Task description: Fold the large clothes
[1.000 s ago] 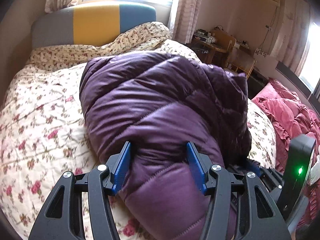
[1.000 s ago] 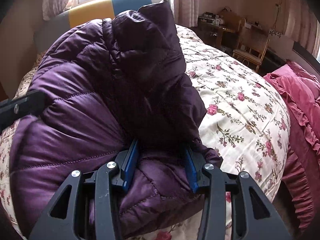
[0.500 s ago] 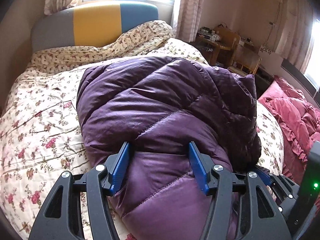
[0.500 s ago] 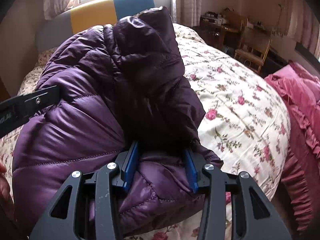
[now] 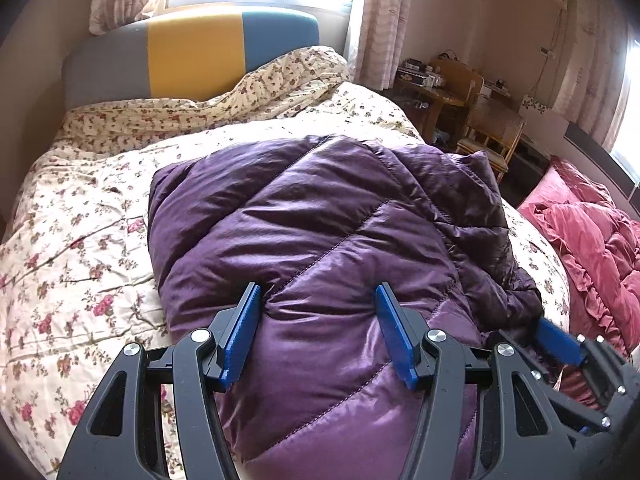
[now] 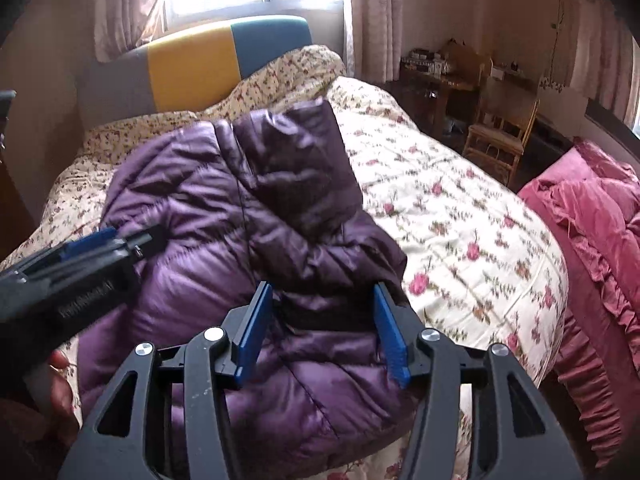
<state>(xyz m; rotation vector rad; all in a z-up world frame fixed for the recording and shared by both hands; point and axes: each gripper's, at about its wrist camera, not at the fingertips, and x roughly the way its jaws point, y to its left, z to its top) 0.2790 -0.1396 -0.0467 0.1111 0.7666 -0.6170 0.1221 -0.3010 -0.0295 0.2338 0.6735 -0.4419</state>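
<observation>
The left gripper pinches a fold of the purple jacket lying bundled on the flowered quilt; the right gripper has just been opening, jaws spread, jacket between them.

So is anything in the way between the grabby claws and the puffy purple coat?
Nothing visible. The puffy purple quilted jacket bulges right up between the blue pads of the left gripper and of the right gripper, whose jaws have just been opening. It lies on the floral quilt.
</observation>
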